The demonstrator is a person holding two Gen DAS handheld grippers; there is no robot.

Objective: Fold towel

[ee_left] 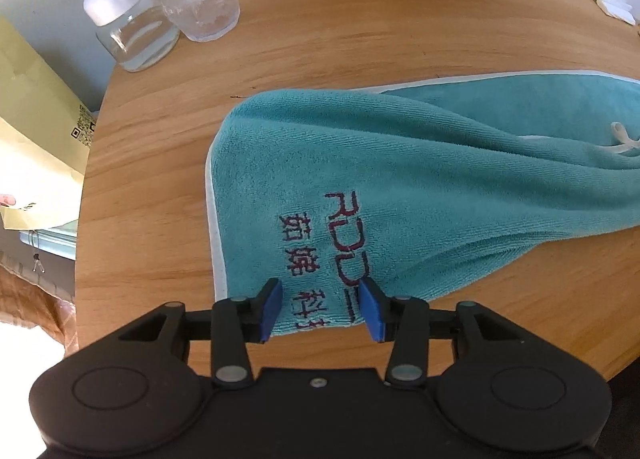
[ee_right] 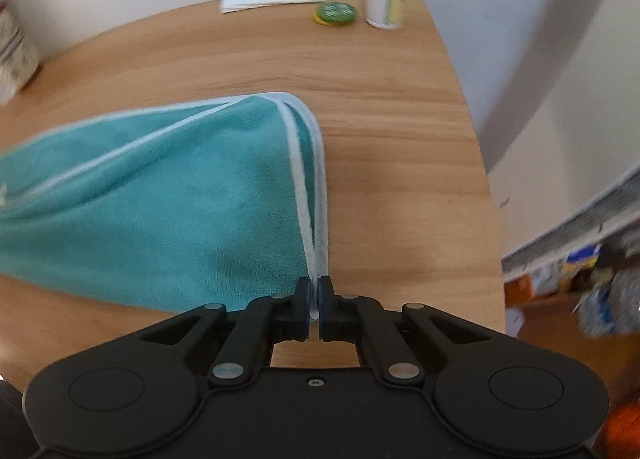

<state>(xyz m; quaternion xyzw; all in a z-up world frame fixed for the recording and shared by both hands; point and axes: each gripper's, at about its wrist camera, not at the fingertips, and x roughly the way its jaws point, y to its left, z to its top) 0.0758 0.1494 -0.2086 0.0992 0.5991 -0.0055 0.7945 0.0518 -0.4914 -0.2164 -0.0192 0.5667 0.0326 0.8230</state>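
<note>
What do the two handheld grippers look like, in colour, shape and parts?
Both are matte black. The left gripper has a wide body with two round embossed discs, linkage bars joined by silver rivets, and blue pads on the fingers. The right gripper has the same build; its pads hardly show. No cables, sleeves or hands are visible.

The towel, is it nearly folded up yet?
About halfway, I think. Done: the towel already lies doubled on the table, its two white edges stacked together on the right. In hand: the right gripper is shut on those stacked edges, while the left gripper is open over the end with the writing. Left: the middle is bunched and rumpled, so it needs smoothing and probably another fold.
</note>
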